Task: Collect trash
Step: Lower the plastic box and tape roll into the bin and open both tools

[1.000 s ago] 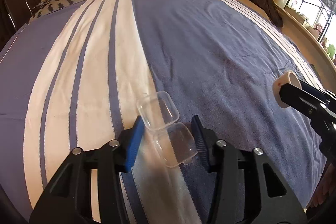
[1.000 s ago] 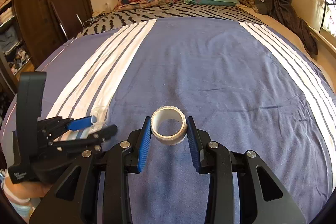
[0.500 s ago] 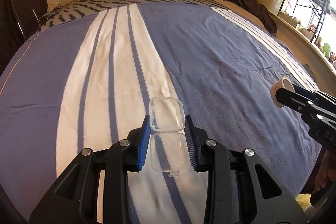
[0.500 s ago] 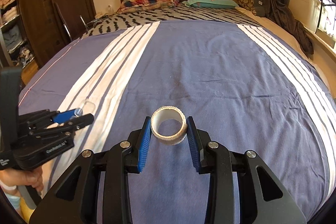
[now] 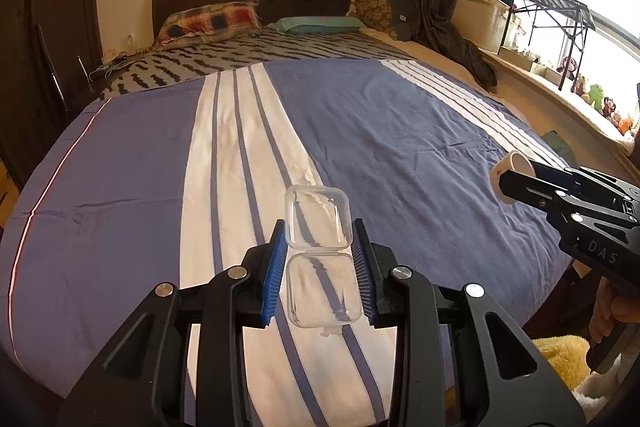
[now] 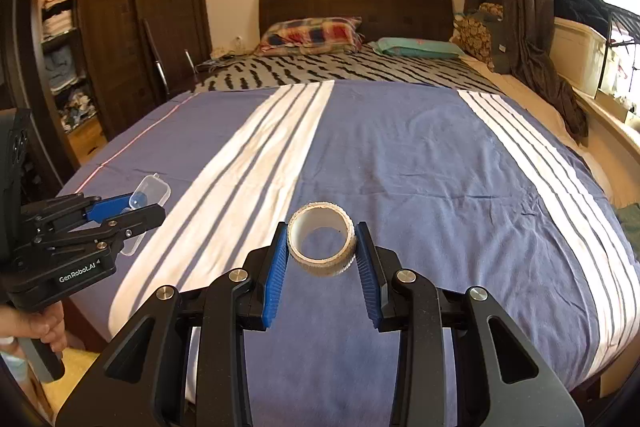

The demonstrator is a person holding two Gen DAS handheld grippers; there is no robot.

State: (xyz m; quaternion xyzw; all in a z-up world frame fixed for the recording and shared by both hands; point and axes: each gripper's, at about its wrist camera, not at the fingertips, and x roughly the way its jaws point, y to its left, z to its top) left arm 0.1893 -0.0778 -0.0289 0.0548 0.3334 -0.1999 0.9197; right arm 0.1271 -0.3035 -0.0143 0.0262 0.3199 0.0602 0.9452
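The bedspread [image 6: 400, 163] lies bare ahead; pillows [image 6: 310, 34] crowd only the headboard [image 6: 356, 7].

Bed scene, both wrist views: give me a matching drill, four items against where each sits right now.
Items:
1. clear plastic hinged box
2. tape roll
3. plaid pillow
4. teal pillow

Places:
A. by the headboard, window side
B. in the right claw
C. by the headboard, wardrobe side
D. in the left claw

Pairs: 1-D, 2-B, 3-C, 4-A
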